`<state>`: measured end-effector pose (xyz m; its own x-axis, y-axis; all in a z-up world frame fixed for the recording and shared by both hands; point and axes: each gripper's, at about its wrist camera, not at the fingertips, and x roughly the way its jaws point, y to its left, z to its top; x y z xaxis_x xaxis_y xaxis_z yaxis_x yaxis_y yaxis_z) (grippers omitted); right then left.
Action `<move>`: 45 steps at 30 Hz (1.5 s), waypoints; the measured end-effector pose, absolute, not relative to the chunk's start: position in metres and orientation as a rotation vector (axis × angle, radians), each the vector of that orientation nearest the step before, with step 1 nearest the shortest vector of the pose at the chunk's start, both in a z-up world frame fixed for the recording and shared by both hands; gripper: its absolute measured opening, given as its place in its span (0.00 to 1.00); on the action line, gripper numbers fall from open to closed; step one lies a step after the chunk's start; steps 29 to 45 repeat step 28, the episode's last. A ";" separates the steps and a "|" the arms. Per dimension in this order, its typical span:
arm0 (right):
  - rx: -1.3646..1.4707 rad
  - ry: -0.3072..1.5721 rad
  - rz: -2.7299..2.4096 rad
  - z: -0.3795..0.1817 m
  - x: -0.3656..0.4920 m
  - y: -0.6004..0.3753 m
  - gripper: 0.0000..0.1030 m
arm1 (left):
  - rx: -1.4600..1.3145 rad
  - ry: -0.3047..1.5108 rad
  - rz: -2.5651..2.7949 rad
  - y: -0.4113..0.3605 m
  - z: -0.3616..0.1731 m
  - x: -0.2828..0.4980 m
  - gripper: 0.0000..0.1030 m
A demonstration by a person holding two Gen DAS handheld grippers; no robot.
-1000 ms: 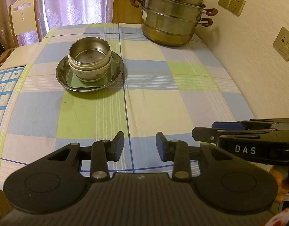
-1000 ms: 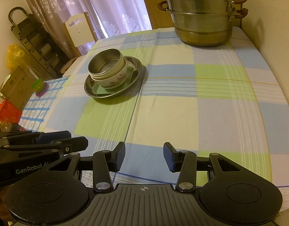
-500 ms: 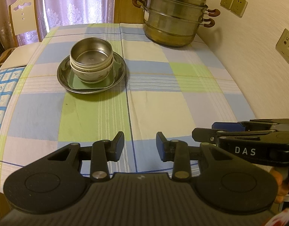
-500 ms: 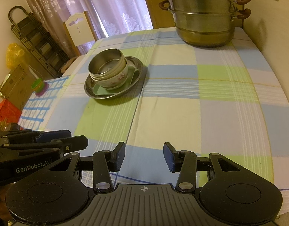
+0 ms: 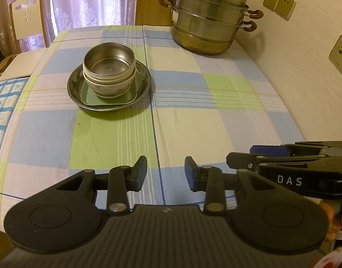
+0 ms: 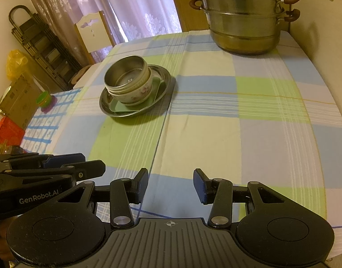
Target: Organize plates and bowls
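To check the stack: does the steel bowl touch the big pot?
Apart. The left wrist view shows bare tablecloth between the steel bowl and the big pot.

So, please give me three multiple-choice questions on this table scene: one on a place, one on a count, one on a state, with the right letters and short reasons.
1. Where does the steel bowl sit?
A. inside the flowered bowl
B. beside the steamer pot
C. on the bare tablecloth

2. How many bowls are stacked on the round steel plate?
A. one
B. two
C. four

3. What is the state of the left gripper?
A. shut on a bowl
B. shut on a plate
C. open and empty

Answers:
1 A: the steel bowl nests in the flowered one.
2 B: only these two bowls stand there, on a green square plate.
3 C: only tablecloth shows between its fingers; the right gripper looks the same.
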<state>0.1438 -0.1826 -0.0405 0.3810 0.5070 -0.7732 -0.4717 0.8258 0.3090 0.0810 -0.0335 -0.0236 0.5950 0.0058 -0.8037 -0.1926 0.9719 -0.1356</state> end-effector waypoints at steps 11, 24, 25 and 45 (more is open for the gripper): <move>0.037 1.014 0.621 -0.040 0.148 -0.179 0.44 | -0.220 0.934 0.115 -0.031 -0.025 0.084 0.32; 0.037 1.014 0.622 -0.040 0.148 -0.178 0.44 | -0.218 0.930 0.119 -0.027 -0.026 0.087 0.32; 0.037 1.015 0.622 -0.040 0.148 -0.178 0.44 | -0.218 0.928 0.120 -0.026 -0.026 0.087 0.32; 0.037 1.015 0.622 -0.040 0.148 -0.177 0.44 | -0.219 0.930 0.119 -0.025 -0.026 0.088 0.32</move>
